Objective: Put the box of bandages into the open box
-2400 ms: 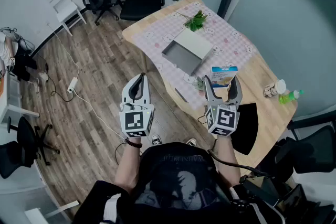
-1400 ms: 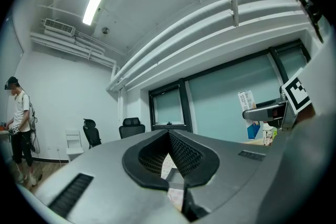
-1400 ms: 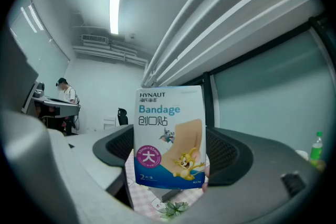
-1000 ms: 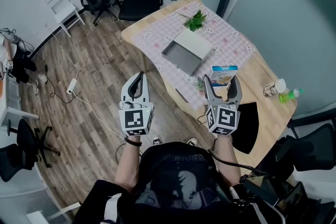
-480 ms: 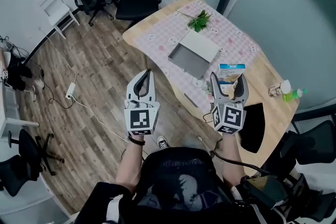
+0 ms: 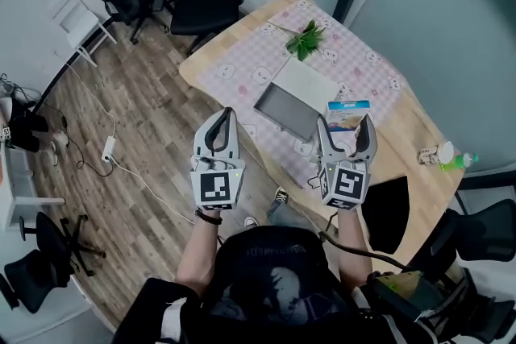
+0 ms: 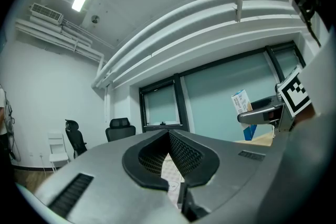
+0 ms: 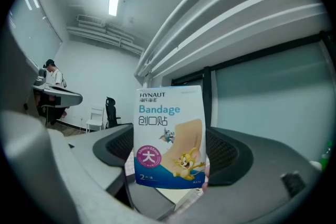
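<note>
The box of bandages (image 8: 169, 136), a flat glossy carton printed in white and blue, is pinched upright between the ribbed black pads of the right hand-held gripper (image 6: 346, 122), over the wooden counter (image 6: 407, 133). The left hand-held gripper (image 6: 224, 115) is pressed together on nothing. The grey rectangular open box (image 6: 282, 113), set on a pink checked cloth (image 6: 258, 72), is seen nearer the carton than half a second earlier.

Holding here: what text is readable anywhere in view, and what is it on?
"HYNAUT": top of the bandage box, front face.
"Bandage": below it, in blue.
"创口贴": under that.
"大": in the pink circle.
Print ringing the circle and along the bottom edge: too small to read.
Nothing else readable in any view.
</note>
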A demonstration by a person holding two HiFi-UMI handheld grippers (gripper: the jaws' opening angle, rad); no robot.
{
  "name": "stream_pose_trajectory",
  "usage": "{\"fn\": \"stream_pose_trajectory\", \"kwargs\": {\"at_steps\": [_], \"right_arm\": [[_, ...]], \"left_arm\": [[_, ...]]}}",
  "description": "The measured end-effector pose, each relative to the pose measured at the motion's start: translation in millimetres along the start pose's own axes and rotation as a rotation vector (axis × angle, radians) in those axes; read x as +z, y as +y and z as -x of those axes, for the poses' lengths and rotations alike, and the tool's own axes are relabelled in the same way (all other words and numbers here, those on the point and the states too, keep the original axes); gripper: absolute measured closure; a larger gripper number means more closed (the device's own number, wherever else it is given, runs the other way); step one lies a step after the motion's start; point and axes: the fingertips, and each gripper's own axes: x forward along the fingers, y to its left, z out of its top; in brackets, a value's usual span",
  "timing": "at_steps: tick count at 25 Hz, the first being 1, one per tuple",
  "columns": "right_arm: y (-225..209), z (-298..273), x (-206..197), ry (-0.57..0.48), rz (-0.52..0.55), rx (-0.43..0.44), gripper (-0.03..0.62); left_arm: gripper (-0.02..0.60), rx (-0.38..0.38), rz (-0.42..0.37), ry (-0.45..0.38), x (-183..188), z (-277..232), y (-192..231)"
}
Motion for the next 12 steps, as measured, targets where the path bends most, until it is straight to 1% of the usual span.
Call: {"fn": "stream_pose_trajectory", "kwargs": {"at_steps": [3,6,12], "right_arm": [[-10,-21,-4,0.009,-0.010,0.017,0.164],[-19,-37,-8,0.011,-0.008,0.014,0.164],[-15,-58,-13,0.024,-0.020,-0.006,0.164]], "left_arm": [[0.578,-0.001,-0.012,-0.004,5,-22,-9],[0.580,-0.004,-0.013,-0.002,4,-39,-13],[0.578,0.001,0.002,0.002,-2,-58,7]]}}
